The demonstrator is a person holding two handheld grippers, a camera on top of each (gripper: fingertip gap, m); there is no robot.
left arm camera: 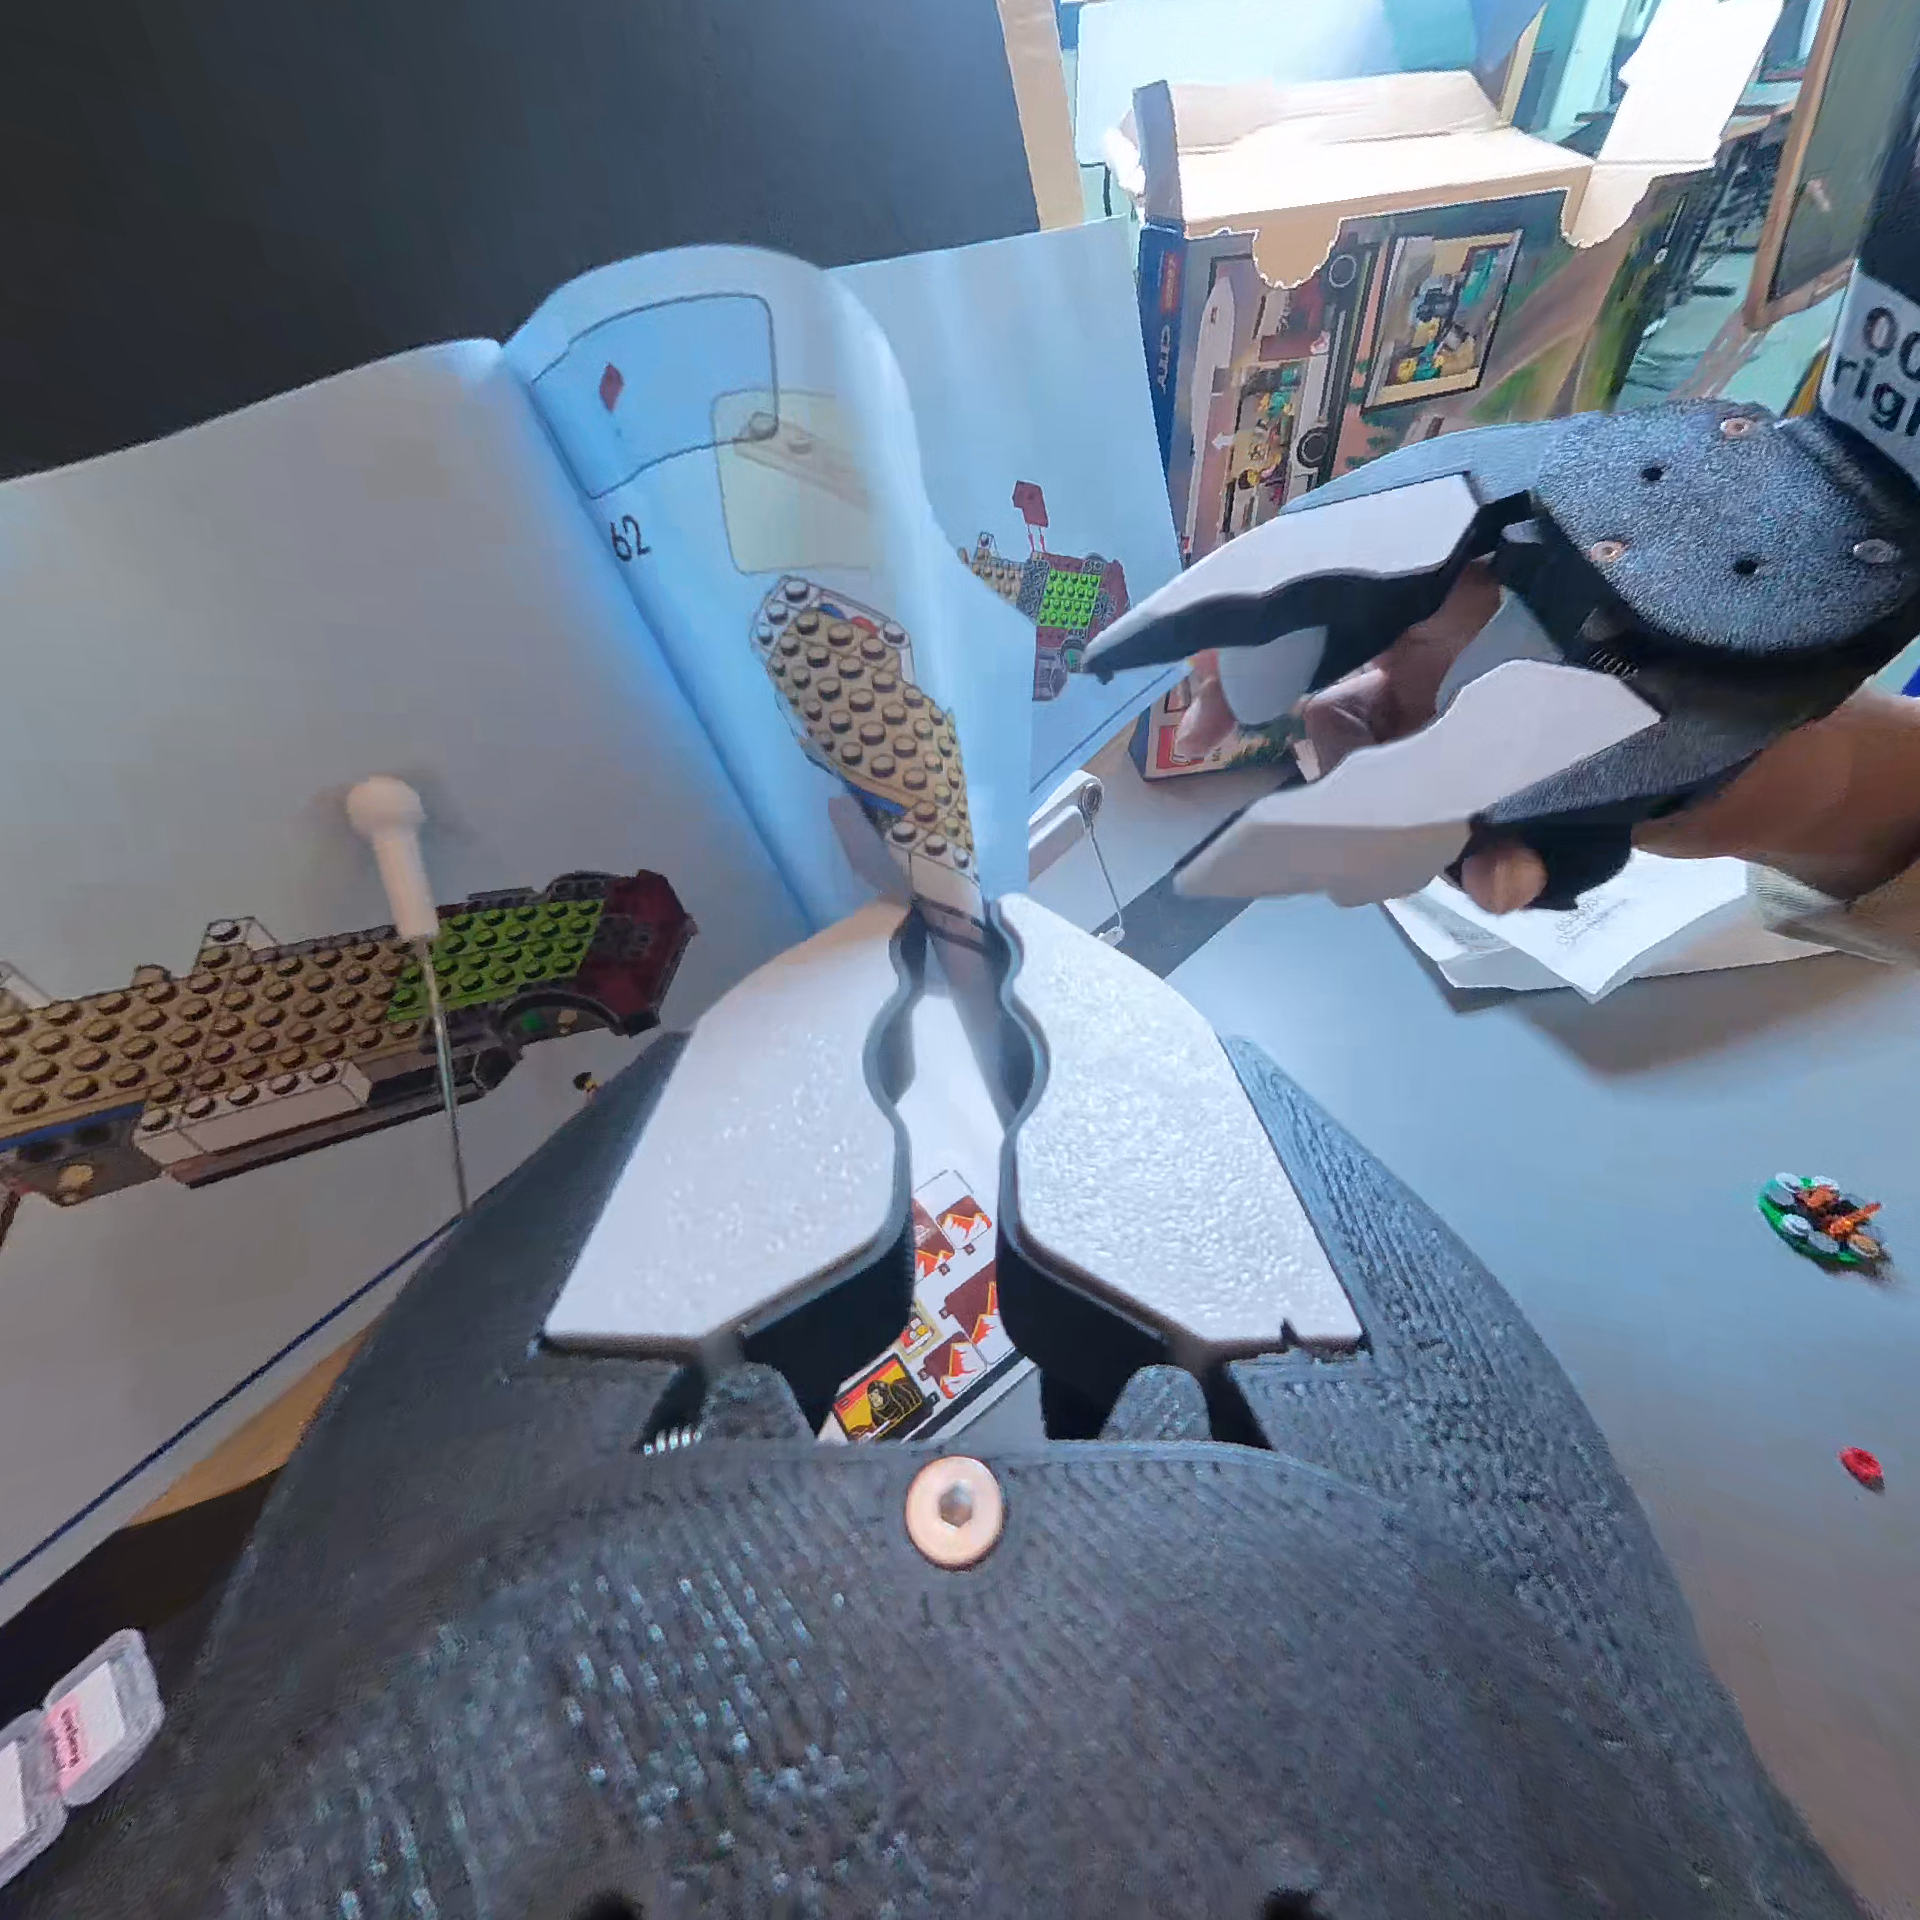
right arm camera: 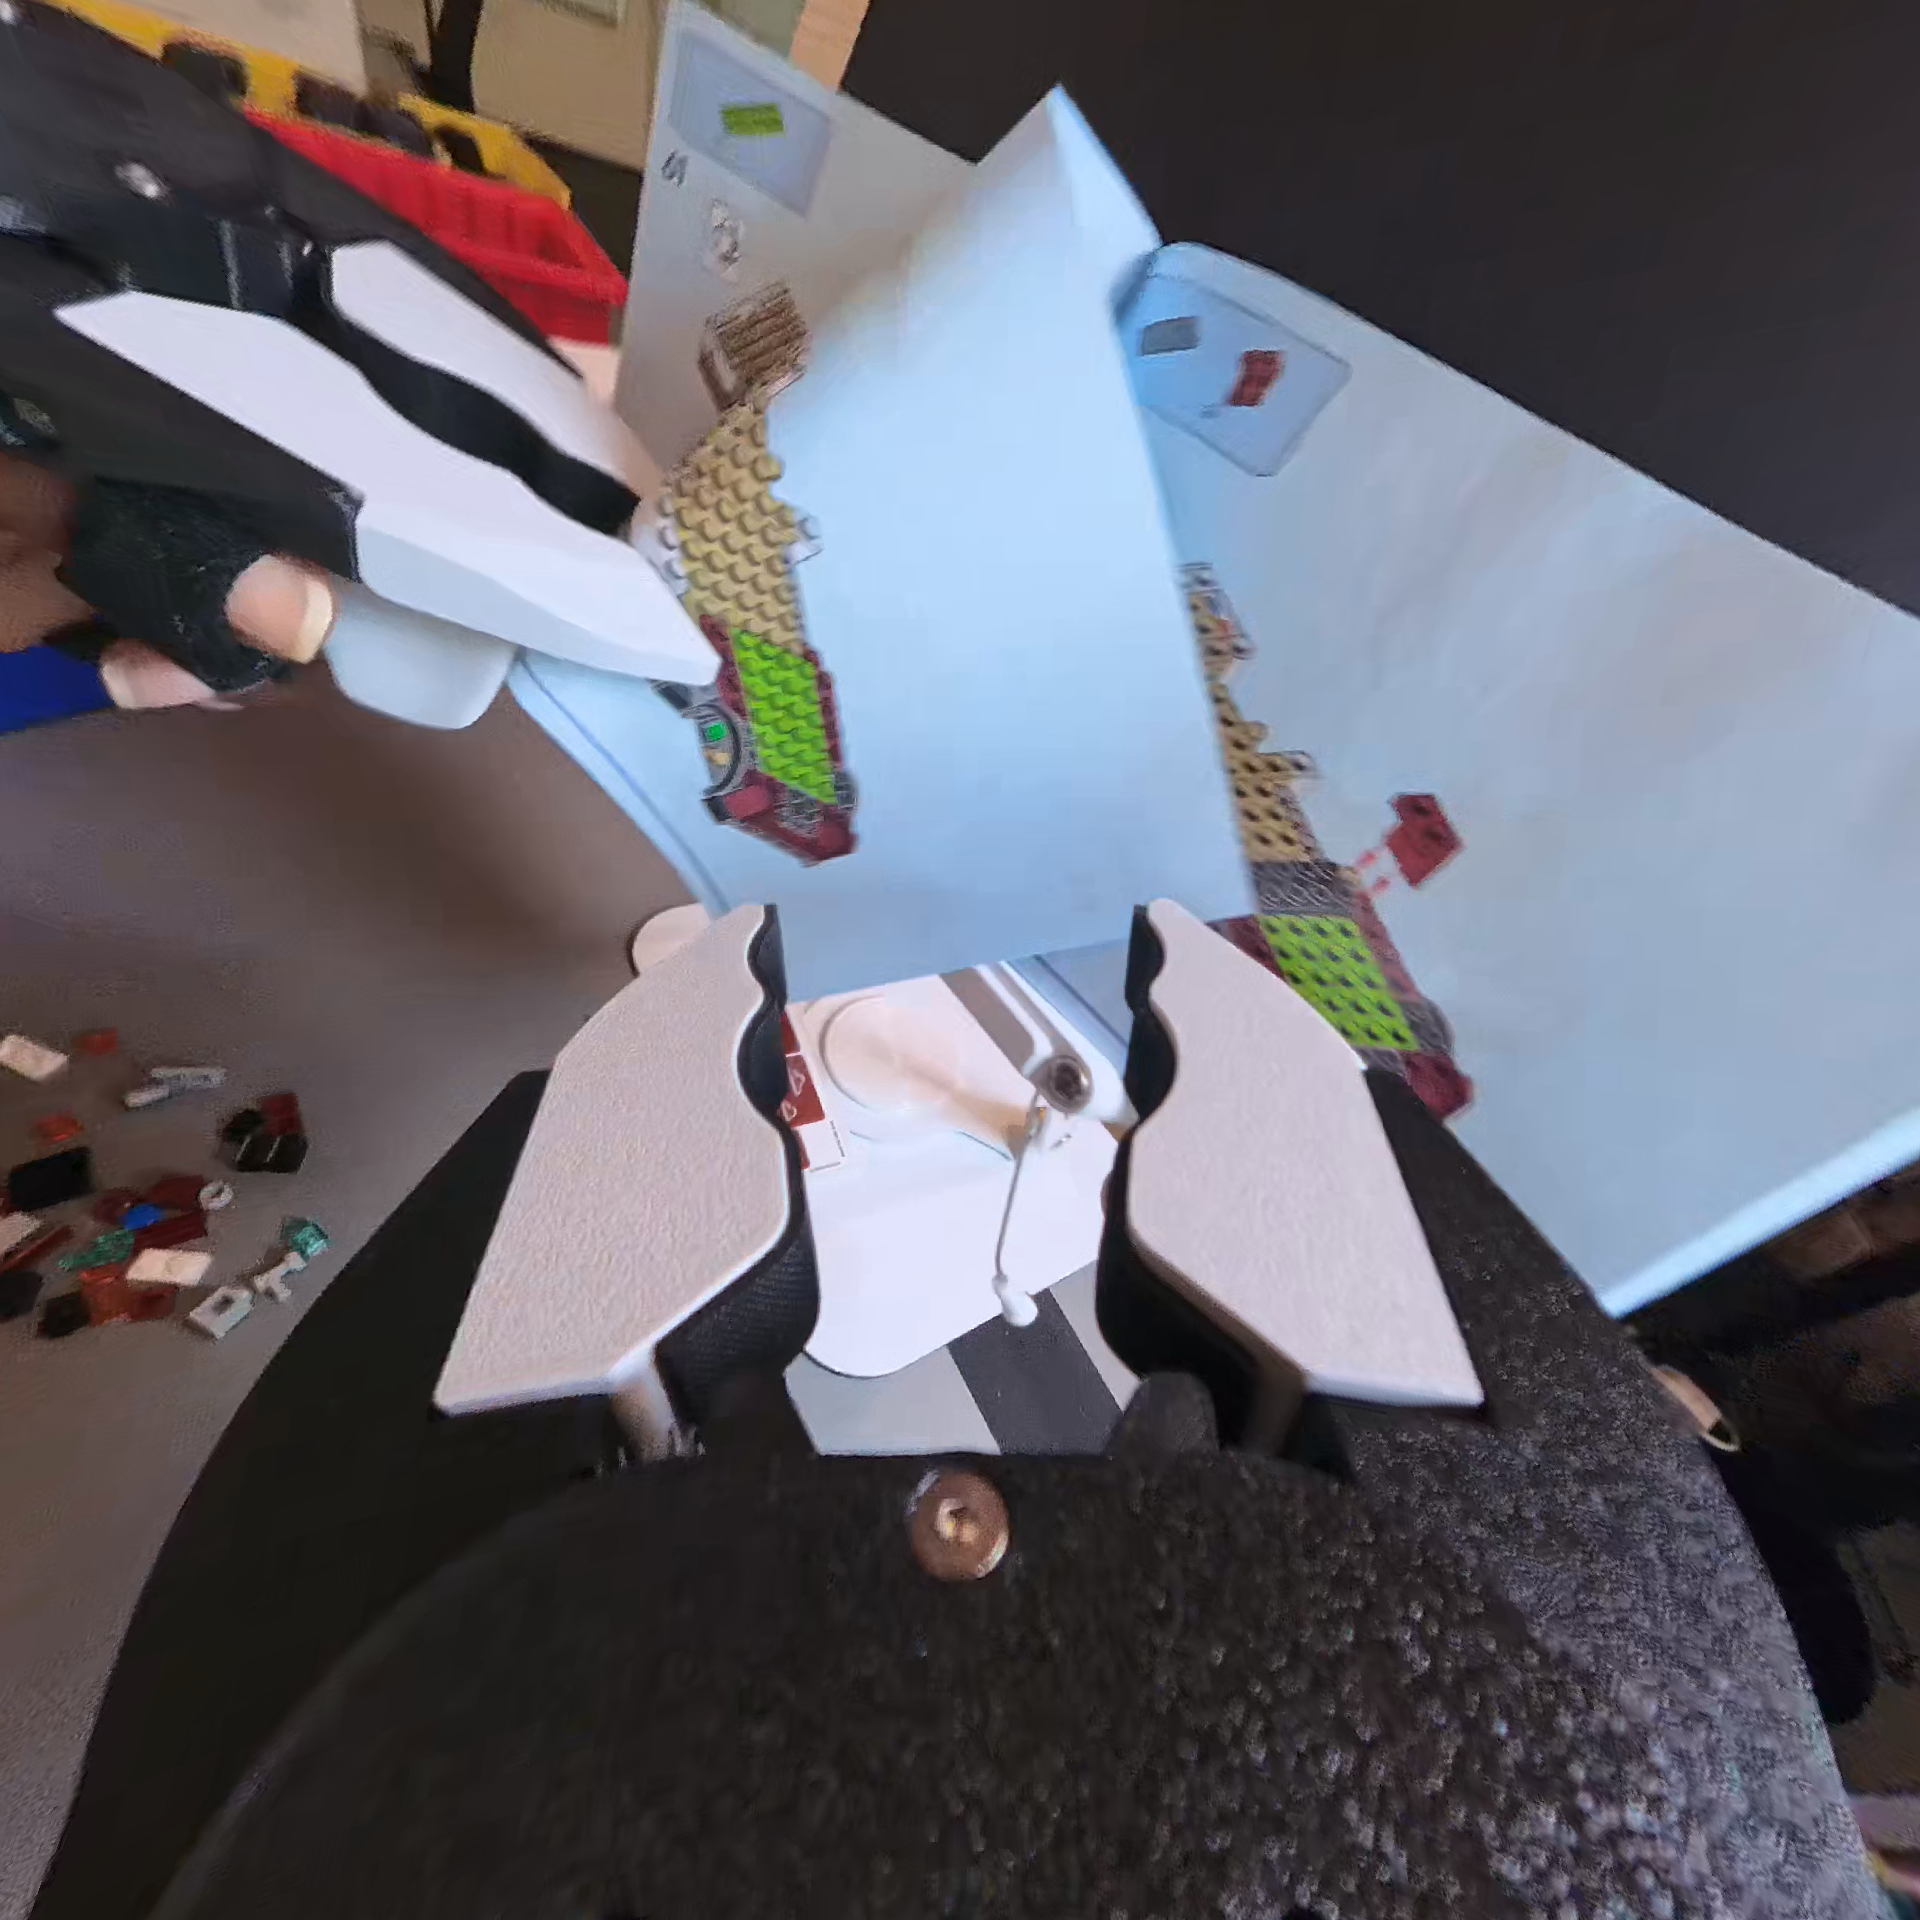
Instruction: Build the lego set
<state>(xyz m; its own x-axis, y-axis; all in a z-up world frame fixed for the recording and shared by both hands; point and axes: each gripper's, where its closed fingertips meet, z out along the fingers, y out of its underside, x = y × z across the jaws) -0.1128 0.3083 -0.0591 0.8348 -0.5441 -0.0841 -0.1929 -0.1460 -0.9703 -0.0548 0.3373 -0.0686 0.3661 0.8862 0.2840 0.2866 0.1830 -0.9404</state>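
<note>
Now L claw point(left arm camera: 951, 925) pinches page point(left arm camera: 935, 727); R claw point(right arm camera: 951, 935) wide.

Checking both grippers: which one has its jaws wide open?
The right gripper; its fingers stand apart around the lifted page, while the left gripper pinches it.

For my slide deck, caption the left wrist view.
Left gripper pinches a lifted page of an open brick-building booklet, right gripper open nearby.

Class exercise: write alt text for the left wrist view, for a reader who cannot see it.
The left tool pinches the lower edge of a lifted page in an open brick-building instruction booklet. The right tool hovers open beside it, above a grey table.
</note>
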